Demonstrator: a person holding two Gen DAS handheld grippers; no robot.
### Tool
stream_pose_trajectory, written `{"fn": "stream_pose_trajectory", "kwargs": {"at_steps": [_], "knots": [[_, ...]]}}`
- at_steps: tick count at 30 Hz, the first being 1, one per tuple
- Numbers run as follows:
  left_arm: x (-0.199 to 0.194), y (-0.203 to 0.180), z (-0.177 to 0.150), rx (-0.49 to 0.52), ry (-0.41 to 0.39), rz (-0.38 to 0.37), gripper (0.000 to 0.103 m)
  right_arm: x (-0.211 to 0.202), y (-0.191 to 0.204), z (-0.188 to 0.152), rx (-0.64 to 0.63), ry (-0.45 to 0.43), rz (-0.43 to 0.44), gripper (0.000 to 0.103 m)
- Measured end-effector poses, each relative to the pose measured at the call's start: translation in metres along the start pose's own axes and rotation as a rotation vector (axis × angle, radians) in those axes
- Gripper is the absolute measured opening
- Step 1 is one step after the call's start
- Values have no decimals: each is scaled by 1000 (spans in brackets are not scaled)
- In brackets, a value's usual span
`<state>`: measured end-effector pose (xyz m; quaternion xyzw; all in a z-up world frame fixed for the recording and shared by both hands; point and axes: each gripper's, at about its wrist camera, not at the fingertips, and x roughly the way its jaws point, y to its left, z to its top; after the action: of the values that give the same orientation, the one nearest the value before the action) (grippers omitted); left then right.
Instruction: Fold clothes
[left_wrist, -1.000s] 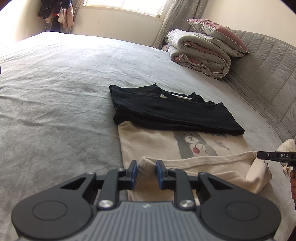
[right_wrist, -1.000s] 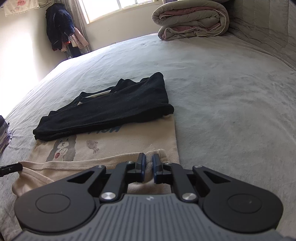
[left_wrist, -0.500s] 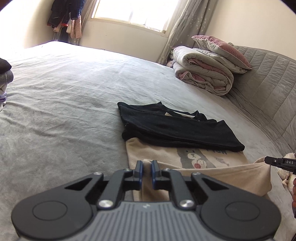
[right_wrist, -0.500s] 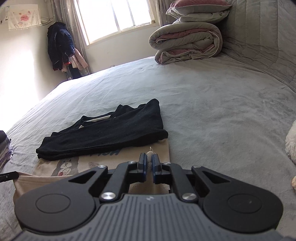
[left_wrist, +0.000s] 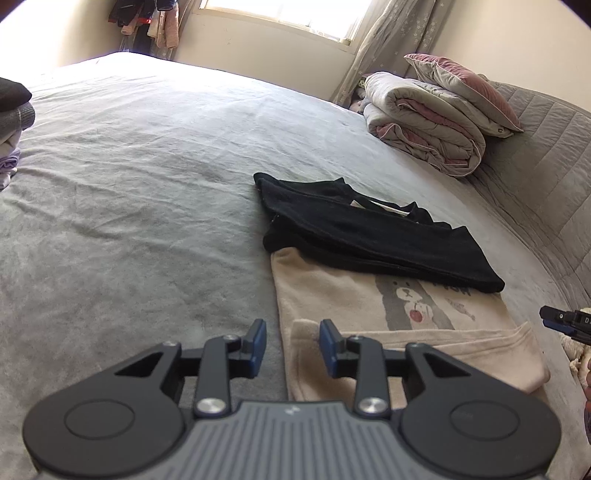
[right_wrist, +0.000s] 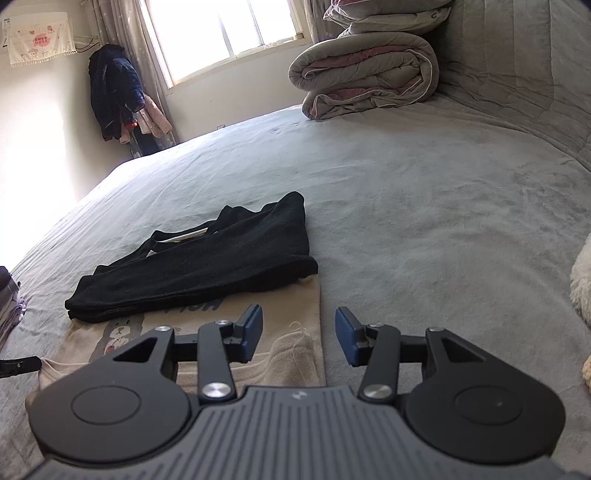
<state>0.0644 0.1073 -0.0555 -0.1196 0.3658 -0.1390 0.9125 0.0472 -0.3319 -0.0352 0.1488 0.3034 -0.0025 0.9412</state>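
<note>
A cream garment (left_wrist: 369, 302) with a bear print lies on the grey bed (left_wrist: 147, 221), its far half under folded black fabric (left_wrist: 369, 236). Its near hem is folded back onto it as a thick band (left_wrist: 443, 350). My left gripper (left_wrist: 292, 341) hovers over the band's left corner, jaws opening, pads clear of the cloth. My right gripper (right_wrist: 299, 334) stands over the band's right corner (right_wrist: 295, 350), jaws opening too, nothing pinched. The black fabric (right_wrist: 207, 269) lies just beyond it. Each gripper's tip shows at the edge of the other view: right gripper (left_wrist: 561, 321), left gripper (right_wrist: 18, 365).
A rolled duvet (left_wrist: 424, 125) with a pillow (left_wrist: 465, 85) sits at the bed's far end by the quilted headboard (left_wrist: 546, 177). Folded clothes (left_wrist: 11, 122) are stacked at the left edge. A white plush toy (right_wrist: 581, 280) lies at the right. Coats (right_wrist: 114, 92) hang by the window.
Both grippers were shut on the cream hem's corners. Their jaws have now spread apart and the hem lies loose, folded back on the garment.
</note>
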Motion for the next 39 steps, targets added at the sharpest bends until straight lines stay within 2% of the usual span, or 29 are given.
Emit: {"fn": "stream_pose_trajectory", "kwargs": {"at_steps": [4, 6, 7, 8, 9, 11, 14, 17, 22, 28, 32, 39], "knots": [[8, -3, -2, 19, 14, 4, 31, 14, 3, -7, -27, 66, 6, 46], [11, -4, -3, 26, 15, 5, 31, 19, 9, -10, -58, 84, 3, 39], [13, -4, -3, 29, 15, 5, 30, 22, 12, -12, -77, 93, 3, 29], [15, -4, -3, 32, 14, 6, 26, 24, 15, -14, -95, 99, -4, 22], [16, -4, -4, 35, 14, 6, 21, 24, 17, -15, -113, 100, -12, 20], [16, -5, -4, 40, 15, -4, 17, 23, 19, -17, -136, 87, -26, 10], [12, -7, -4, 56, 4, -8, 18, 17, 17, -17, -136, 51, -39, 9], [8, -5, -2, 44, -12, -21, 22, 14, 15, -14, -124, 30, -50, 8], [5, -1, -1, 28, -16, -32, 23, 22, 9, -14, -77, 68, -106, 8], [5, -6, -3, 87, 9, -52, 23, 24, 9, -16, -70, 82, -110, 8], [10, -13, -7, 141, 20, -35, 23, 24, 8, -17, -67, 86, -107, 8], [12, -14, -7, 151, 12, -16, 22, 24, 9, -17, -70, 86, -109, 8]]}}
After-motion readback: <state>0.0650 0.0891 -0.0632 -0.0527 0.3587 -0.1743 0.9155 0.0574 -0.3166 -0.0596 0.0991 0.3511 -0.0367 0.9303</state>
